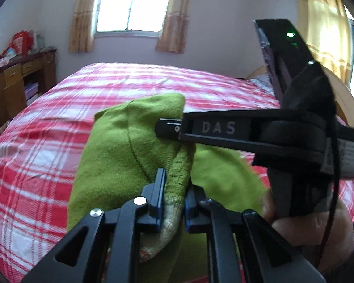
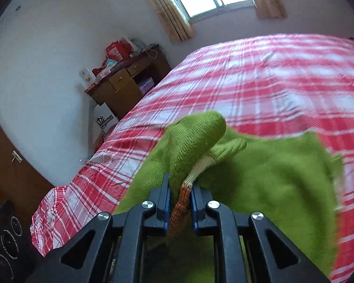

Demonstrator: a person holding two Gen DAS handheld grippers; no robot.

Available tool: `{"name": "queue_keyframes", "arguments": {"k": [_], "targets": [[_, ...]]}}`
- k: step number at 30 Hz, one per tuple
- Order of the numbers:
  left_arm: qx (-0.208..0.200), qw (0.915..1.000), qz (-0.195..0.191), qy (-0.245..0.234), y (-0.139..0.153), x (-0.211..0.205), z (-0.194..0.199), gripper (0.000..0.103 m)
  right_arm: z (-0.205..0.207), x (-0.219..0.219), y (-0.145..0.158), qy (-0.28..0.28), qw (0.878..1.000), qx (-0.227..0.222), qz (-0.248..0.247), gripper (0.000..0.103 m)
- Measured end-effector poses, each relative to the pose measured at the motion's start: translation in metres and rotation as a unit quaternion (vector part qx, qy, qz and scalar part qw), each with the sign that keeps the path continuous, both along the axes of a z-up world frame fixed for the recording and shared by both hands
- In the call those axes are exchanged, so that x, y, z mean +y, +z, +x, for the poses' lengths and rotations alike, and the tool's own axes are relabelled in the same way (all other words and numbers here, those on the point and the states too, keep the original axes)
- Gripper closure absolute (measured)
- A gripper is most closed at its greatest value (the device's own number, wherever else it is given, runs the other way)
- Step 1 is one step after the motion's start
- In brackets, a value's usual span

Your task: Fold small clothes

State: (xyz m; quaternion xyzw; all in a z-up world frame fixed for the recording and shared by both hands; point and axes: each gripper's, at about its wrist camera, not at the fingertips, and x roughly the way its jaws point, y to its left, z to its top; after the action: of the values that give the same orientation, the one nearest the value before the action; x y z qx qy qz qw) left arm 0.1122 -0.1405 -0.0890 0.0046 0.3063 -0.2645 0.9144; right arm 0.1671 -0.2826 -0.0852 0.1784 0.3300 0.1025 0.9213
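Green knitted garment (image 1: 120, 146) bunched and lifted above the near part of the red-and-white checked bedspread (image 1: 59, 108) | left gripper (image 1: 174, 188) narrow, clamped on its ribbed edge | right gripper (image 2: 179, 189) narrow, pinching its orange-and-cream striped hem | wooden desk (image 2: 122, 87) far left by the wall

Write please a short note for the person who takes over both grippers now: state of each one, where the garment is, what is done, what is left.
Left gripper: jaws shut on the ribbed edge of the green knit garment.
Right gripper: jaws shut on the striped cream and orange band of the same garment.
Garment: held up between both grippers, bunched, over the red plaid bed.
Done: both edges gripped. No neat fold shows yet.
Left: probably spread it flat on the bed, then fold it.
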Motion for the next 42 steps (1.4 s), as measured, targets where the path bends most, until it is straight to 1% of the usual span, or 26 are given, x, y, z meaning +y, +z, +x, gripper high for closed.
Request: {"name": "queue_keyframes", "arguments": {"k": [2, 4, 6, 8, 10, 13, 16, 17, 18, 19, 20, 22, 23, 24, 25, 26, 27, 29, 31, 34, 36, 37, 38, 39, 40, 42], "targets": [[-0.006, 0.9998, 0.009, -0.018, 0.005, -0.027, -0.005, 0.089, -0.007, -0.019, 0.006, -0.008, 1.000, 0.000, -0.014, 0.090], [0.000, 0.9995, 0.014, -0.028, 0.004, -0.047, -0.005, 0.089, -0.012, -0.039, 0.008, -0.016, 0.999, 0.006, -0.033, 0.090], [0.006, 0.9991, 0.018, -0.038, 0.001, -0.070, -0.005, 0.089, -0.015, -0.057, 0.005, -0.023, 0.999, 0.016, -0.042, 0.090], [0.015, 0.9987, 0.017, -0.046, -0.002, -0.084, -0.002, 0.089, -0.019, -0.077, 0.001, -0.030, 0.998, 0.021, -0.049, 0.090], [0.025, 0.9980, 0.029, -0.050, -0.010, -0.105, -0.002, 0.089, -0.021, -0.091, -0.006, -0.035, 0.997, 0.028, -0.061, 0.090], [0.039, 0.9973, 0.043, -0.046, -0.024, -0.125, 0.003, 0.090, -0.019, -0.105, -0.022, -0.046, 0.995, 0.044, -0.082, 0.090], [0.053, 0.9962, 0.055, -0.041, -0.041, -0.134, 0.007, 0.090, -0.016, -0.124, -0.051, -0.047, 0.994, 0.068, -0.066, 0.090], [0.047, 0.9967, 0.051, -0.043, -0.043, -0.133, 0.006, 0.089, -0.015, -0.125, -0.059, -0.046, 0.995, 0.070, -0.062, 0.090], [0.045, 0.9967, 0.049, -0.045, -0.042, -0.134, 0.006, 0.088, -0.017, -0.129, -0.064, -0.045, 0.996, 0.058, -0.053, 0.090], [0.046, 0.9966, 0.044, -0.052, -0.040, -0.131, 0.005, 0.088, -0.019, -0.131, -0.066, -0.047, 0.996, 0.052, -0.047, 0.090], [0.047, 0.9966, 0.041, -0.054, -0.038, -0.128, 0.004, 0.083, -0.020, -0.131, -0.066, -0.052, 0.996, 0.051, -0.045, 0.090], [0.052, 0.9957, 0.035, -0.069, -0.031, -0.119, -0.004, 0.079, -0.021, -0.130, -0.066, -0.060, 0.996, 0.050, -0.046, 0.089], [0.050, 0.9954, 0.034, -0.074, -0.028, -0.114, -0.010, 0.074, -0.023, -0.130, -0.065, -0.063, 0.996, 0.048, -0.045, 0.087], [0.049, 0.9950, 0.034, -0.080, -0.024, -0.106, -0.016, 0.062, -0.027, -0.130, -0.064, -0.064, 0.996, 0.046, -0.038, 0.084], [0.048, 0.9945, 0.033, -0.087, -0.019, -0.090, -0.025, 0.054, -0.035, -0.132, -0.062, -0.066, 0.997, 0.043, -0.025, 0.082], [0.048, 0.9945, 0.031, -0.088, -0.018, -0.080, -0.030, 0.037, -0.043, -0.135, -0.059, -0.073, 0.996, 0.041, -0.013, 0.081], [0.042, 0.9948, 0.023, -0.089, -0.016, -0.065, -0.035, 0.031, -0.054, -0.138, -0.055, -0.087, 0.996, 0.035, 0.002, 0.081], [0.032, 0.9964, 0.015, -0.077, -0.015, -0.035, -0.046, 0.030, -0.088, -0.145, -0.047, -0.120, 0.992, 0.014, 0.020, 0.081], [0.032, 0.9983, 0.021, -0.044, -0.017, -0.003, -0.052, 0.030, -0.115, -0.142, -0.039, -0.135, 0.991, 0.008, 0.009, 0.081], [0.044, 0.9986, 0.028, -0.011, -0.024, 0.027, -0.049, 0.030, -0.151, -0.122, -0.022, -0.119, 0.993, -0.007, 0.001, 0.080], [0.052, 0.9979, 0.037, 0.002, -0.031, 0.041, -0.046, 0.030, -0.169, -0.100, -0.008, -0.101, 0.995, -0.023, -0.010, 0.078], [0.054, 0.9972, 0.051, 0.011, -0.037, 0.046, -0.046, 0.030, -0.175, -0.086, -0.001, -0.087, 0.995, -0.031, -0.025, 0.069], [0.053, 0.9965, 0.062, 0.017, -0.041, 0.050, -0.051, 0.030, -0.178, -0.075, 0.004, -0.072, 0.996, -0.036, -0.041, 0.052], [0.049, 0.9957, 0.075, 0.023, -0.047, 0.053, -0.051, 0.030, -0.179, -0.061, 0.008, -0.054, 0.996, -0.040, -0.062, 0.043], [0.045, 0.9941, 0.093, 0.032, -0.051, 0.054, -0.052, 0.030, -0.177, -0.046, 0.011, -0.033, 0.995, -0.042, -0.089, 0.038], [0.041, 0.9908, 0.123, 0.040, -0.057, 0.051, -0.048, 0.030, -0.170, -0.015, 0.011, 0.009, 0.988, -0.039, -0.152, 0.038]]}}
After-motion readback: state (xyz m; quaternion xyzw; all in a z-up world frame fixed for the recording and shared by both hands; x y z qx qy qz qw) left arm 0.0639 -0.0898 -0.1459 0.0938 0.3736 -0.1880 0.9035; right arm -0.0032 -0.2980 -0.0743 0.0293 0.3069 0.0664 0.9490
